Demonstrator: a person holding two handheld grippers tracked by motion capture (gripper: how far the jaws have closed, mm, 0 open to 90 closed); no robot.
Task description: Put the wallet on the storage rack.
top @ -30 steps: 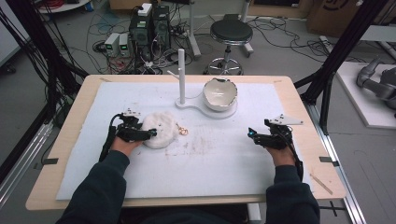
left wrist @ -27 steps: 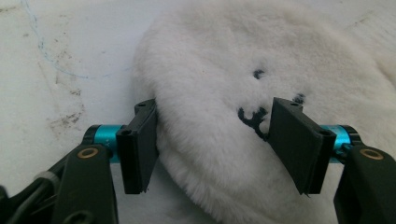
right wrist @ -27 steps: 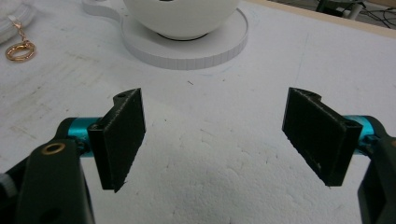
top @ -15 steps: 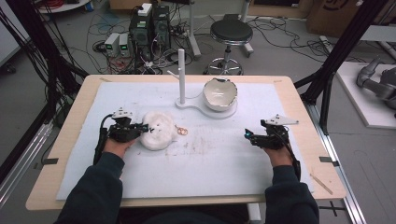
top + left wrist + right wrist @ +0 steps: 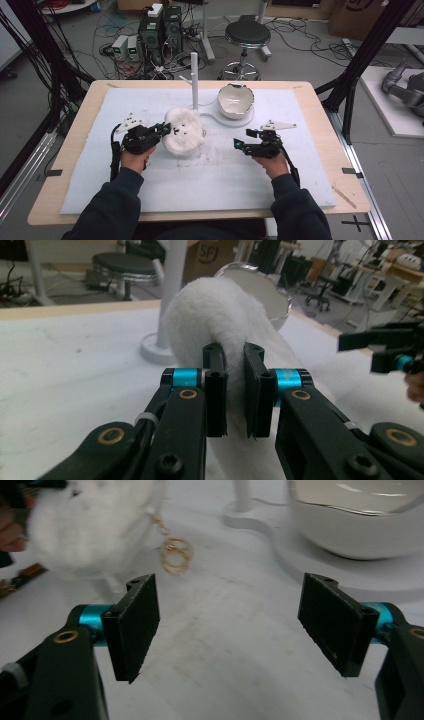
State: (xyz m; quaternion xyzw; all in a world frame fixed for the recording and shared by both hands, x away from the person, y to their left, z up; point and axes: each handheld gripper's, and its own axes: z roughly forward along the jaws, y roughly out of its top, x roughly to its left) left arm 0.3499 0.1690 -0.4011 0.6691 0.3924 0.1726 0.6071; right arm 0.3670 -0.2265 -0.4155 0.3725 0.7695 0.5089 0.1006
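Observation:
A white fluffy plush toy (image 5: 184, 132) is held just off the white mat, left of centre. My left gripper (image 5: 165, 129) is shut on its left side; in the left gripper view the pads (image 5: 216, 390) pinch a fold of the plush toy's fur (image 5: 220, 310). A gold ring on a short chain (image 5: 175, 552) dangles from the plush toy (image 5: 90, 525). My right gripper (image 5: 240, 143) hovers to the right of the toy, pointing at it, a short gap away. Its jaws (image 5: 234, 605) stand wide, have just been closing slightly, and hold nothing.
A white bowl with a gold rim (image 5: 235, 100) sits on the flat base (image 5: 220, 120) of a white stand whose post (image 5: 194, 80) rises behind the toy. A white foam mat (image 5: 200, 175) covers the wooden table (image 5: 325, 115). A stool and cables lie beyond.
The left jaws closed on the plush toy and raised it, shifting it right and toward the stand. The right gripper moved left toward the toy.

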